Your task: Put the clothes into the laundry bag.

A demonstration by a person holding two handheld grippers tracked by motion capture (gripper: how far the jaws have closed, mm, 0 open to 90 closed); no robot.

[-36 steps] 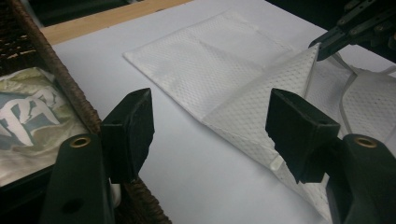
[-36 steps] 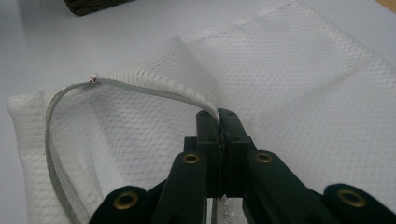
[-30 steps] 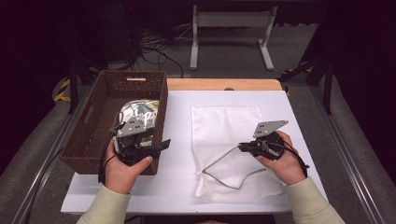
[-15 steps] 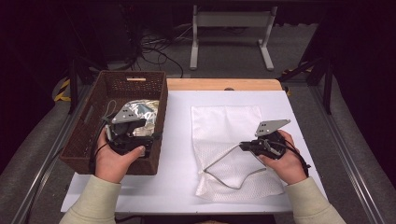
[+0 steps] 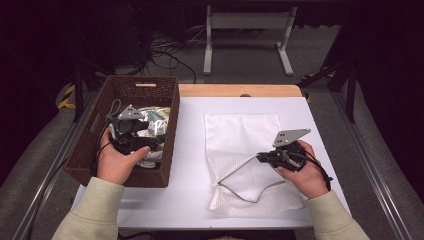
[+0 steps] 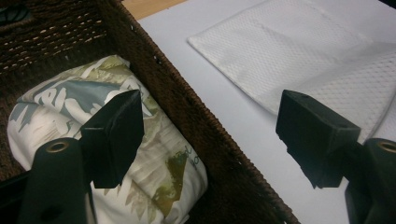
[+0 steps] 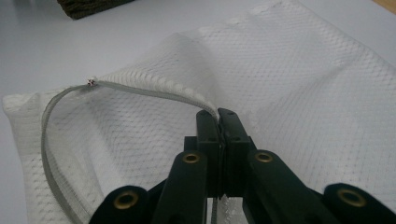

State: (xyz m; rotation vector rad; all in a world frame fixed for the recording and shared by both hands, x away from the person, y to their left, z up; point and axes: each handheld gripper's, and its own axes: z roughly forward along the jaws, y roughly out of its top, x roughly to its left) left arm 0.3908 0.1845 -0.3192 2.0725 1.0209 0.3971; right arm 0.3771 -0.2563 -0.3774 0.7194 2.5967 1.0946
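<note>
basket wall point(image 5: 170, 131) beside folded cloth point(image 6: 140, 154), bare table point(image 5: 190, 150) alongside

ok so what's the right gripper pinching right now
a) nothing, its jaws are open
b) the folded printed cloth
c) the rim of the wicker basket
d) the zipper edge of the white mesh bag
d: the right gripper has its jaws shut on the grey zipper edge of the white mesh bag, lifting the opening.

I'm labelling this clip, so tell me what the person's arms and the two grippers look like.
Both sleeves are pale cream. Left gripper and right gripper are black, with blocky jaws, brass-coloured rivets, a grey three-cornered plate on top and a thin black trailing cable.
</note>
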